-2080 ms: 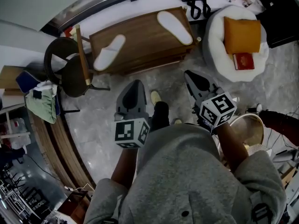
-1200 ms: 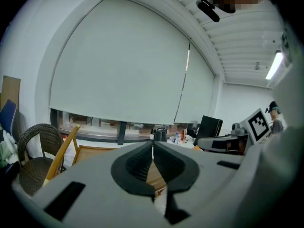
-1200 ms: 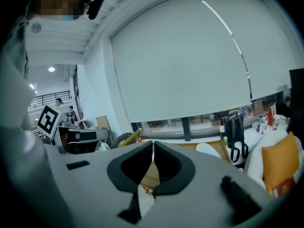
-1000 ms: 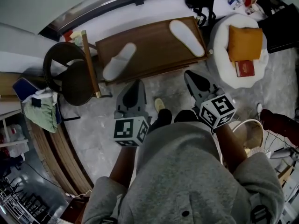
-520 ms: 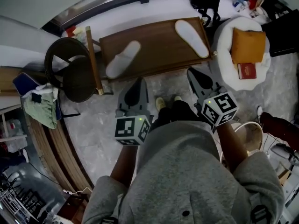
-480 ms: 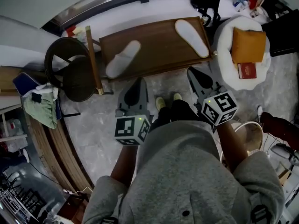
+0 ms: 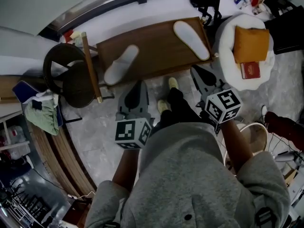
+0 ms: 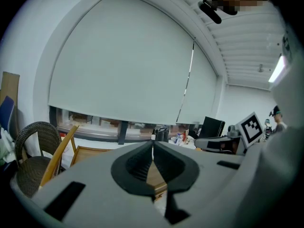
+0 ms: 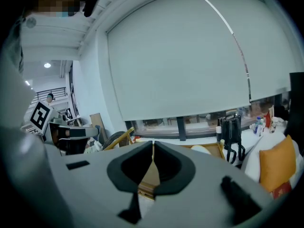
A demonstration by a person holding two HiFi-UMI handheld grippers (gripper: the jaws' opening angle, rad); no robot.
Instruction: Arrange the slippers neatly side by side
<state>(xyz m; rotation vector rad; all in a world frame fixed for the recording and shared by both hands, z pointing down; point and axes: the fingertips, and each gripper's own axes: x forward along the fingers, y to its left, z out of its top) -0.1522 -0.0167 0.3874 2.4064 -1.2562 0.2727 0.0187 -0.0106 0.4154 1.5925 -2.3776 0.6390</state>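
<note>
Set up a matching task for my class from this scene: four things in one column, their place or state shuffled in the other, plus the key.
Things:
1. slipper showing its toe cover
2. other slipper
3. orange cushion
4. left tongs

Place or state:
A. shut, empty
B. right end of the wooden table, head view
C. on the white round seat
D. left end of the wooden table

Pairs: 1-D, 2-B, 3-C, 4-A
</note>
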